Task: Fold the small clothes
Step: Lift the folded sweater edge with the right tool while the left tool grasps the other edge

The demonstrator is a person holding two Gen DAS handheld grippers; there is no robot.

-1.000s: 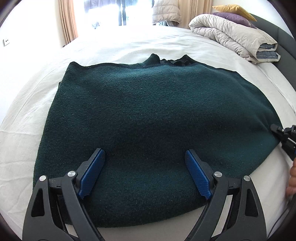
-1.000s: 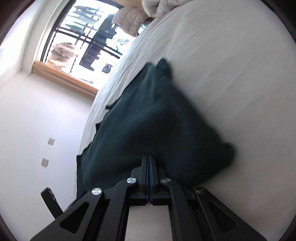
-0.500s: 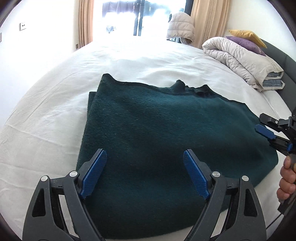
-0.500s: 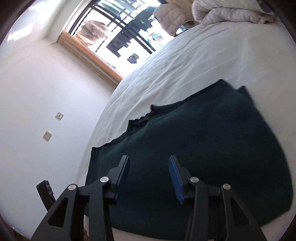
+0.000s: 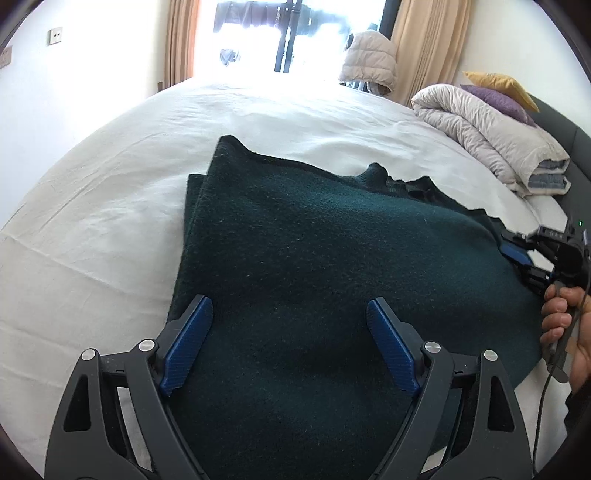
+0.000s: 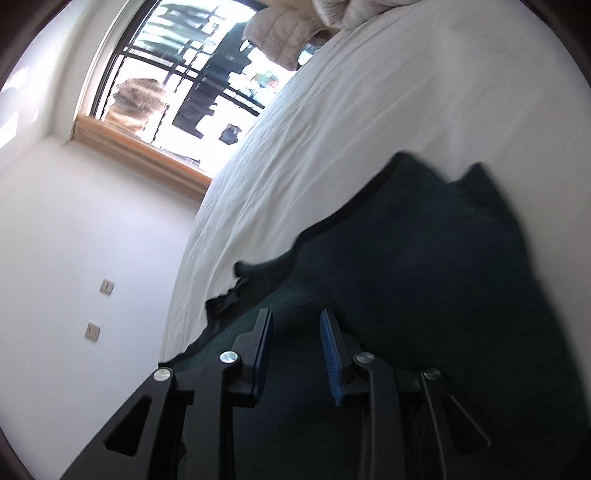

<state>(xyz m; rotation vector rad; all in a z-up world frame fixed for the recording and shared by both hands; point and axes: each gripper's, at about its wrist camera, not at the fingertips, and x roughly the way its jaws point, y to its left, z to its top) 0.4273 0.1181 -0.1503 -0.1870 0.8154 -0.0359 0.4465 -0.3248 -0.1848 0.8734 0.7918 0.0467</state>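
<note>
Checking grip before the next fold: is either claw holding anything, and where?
Nothing held. Left claw and right claw both stand open over the dark green sweater.

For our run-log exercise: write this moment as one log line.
garment: dark green sweater part-folded on white bed | left gripper: open over it | right gripper: narrowing, gripping nothing | stage: between folds

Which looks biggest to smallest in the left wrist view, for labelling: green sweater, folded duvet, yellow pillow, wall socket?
1. Green sweater, though it lies nearest the camera.
2. Folded duvet.
3. Yellow pillow, partly hidden behind a purple one.
4. Wall socket.
</note>
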